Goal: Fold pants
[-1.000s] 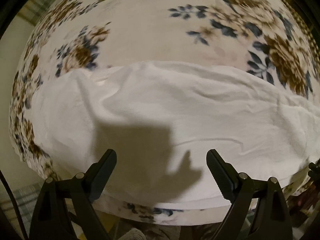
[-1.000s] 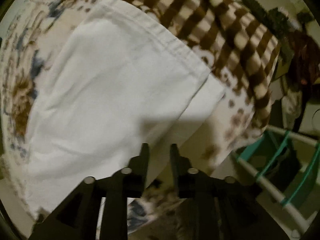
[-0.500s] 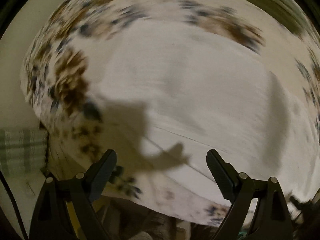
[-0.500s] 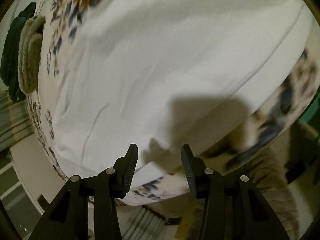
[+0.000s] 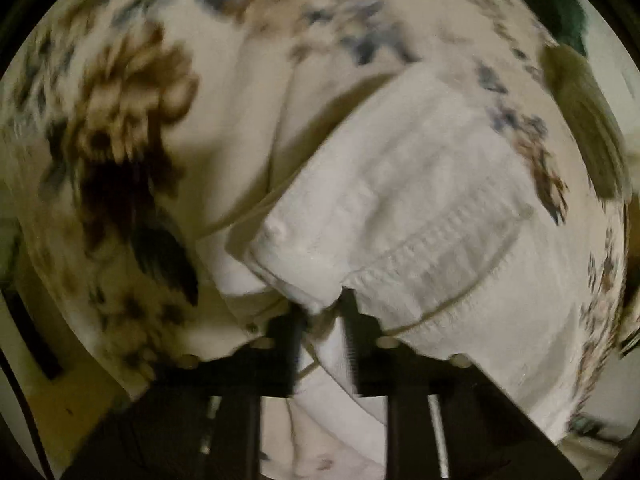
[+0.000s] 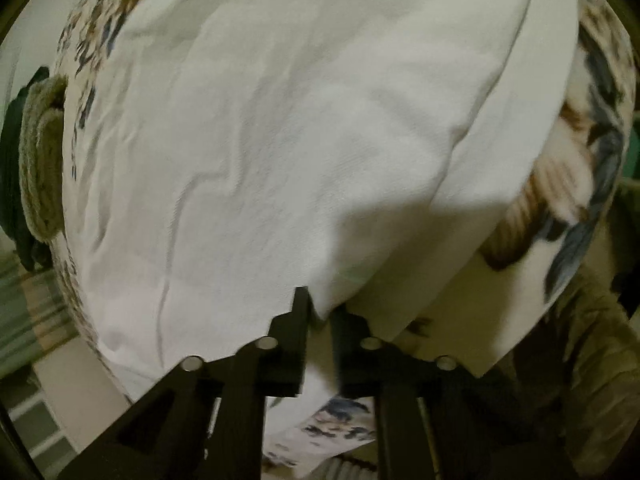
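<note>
On the big flowery brown-and-blue blanket [image 6: 576, 184] lay the white cotton pants [image 6: 300, 120], spread flat. My left tongs [image 5: 322, 312] pinched the waistband corner tight. My right tongs [image 6: 320, 312] pinched the near edge tight. I thought both should lift together and stay level, so the fold lands straight.

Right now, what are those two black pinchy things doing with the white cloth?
A person is folding white pants on a flowery blanket, using a hand-held gripper in each hand. The left gripper has its fingers pinched shut on the waistband end, near the button. The right gripper is pinched on an edge of the pants too. Both have a hold, so a fold looks about to start, though the left view is blurry. A knitted thing lies at the blanket's edge.
</note>
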The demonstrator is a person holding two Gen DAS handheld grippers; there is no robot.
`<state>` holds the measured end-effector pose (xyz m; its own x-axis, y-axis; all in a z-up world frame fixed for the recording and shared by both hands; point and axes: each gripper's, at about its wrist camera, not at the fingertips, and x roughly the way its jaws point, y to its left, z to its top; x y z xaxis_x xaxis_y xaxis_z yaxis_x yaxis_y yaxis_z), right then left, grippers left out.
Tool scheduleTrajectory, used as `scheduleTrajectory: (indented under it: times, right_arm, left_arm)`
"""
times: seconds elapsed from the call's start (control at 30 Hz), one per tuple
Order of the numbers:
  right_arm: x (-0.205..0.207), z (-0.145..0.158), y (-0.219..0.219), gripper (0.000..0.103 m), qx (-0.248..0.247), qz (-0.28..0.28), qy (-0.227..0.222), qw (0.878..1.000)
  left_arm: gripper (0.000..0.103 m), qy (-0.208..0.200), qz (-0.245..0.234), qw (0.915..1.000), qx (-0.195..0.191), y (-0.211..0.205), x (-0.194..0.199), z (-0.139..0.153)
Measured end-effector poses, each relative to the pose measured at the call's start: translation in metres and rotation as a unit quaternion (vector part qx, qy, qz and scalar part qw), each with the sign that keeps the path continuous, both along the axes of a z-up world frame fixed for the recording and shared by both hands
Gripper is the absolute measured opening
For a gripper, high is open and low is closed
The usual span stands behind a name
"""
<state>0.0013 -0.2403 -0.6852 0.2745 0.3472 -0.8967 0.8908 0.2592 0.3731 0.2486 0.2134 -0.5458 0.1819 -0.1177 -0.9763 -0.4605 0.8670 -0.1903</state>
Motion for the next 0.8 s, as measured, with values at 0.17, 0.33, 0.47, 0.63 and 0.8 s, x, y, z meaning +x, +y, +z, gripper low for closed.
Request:
scheduleTrajectory:
  times: [0.17, 0.33, 0.47, 0.63, 0.8]
  right_arm:
    - [0.012, 0.038, 0.011, 0.007, -0.036, 0.048, -0.011, 0.998]
    - [0.015, 0.056, 0.016, 0.004, -0.036, 0.078, -0.005, 0.996]
    - [0.002, 0.053, 0.007, 0.004, -0.037, 0.096, 0.010, 0.995]
    - [-0.008, 0.025, 0.003, 0.006, -0.032, 0.128, 0.033, 0.991]
    - [0.017, 0.035, -0.003, 0.061, -0.027, 0.228, 0.063, 0.971]
  left_arm:
    - [0.008, -0.017, -0.001, 0.9999, 0.000, 0.012, -0.027, 0.021]
    - [0.008, 0.001, -0.006, 1.0000, 0.004, 0.015, -0.033, 0.021]
    - [0.009, 0.013, -0.001, 0.9999, 0.005, 0.018, -0.038, 0.014]
    - [0.019, 0.040, -0.025, 0.9986, 0.026, 0.016, -0.036, -0.010]
    - [0.045, 0.039, -0.064, 0.9937, 0.084, 0.000, -0.040, 0.028]
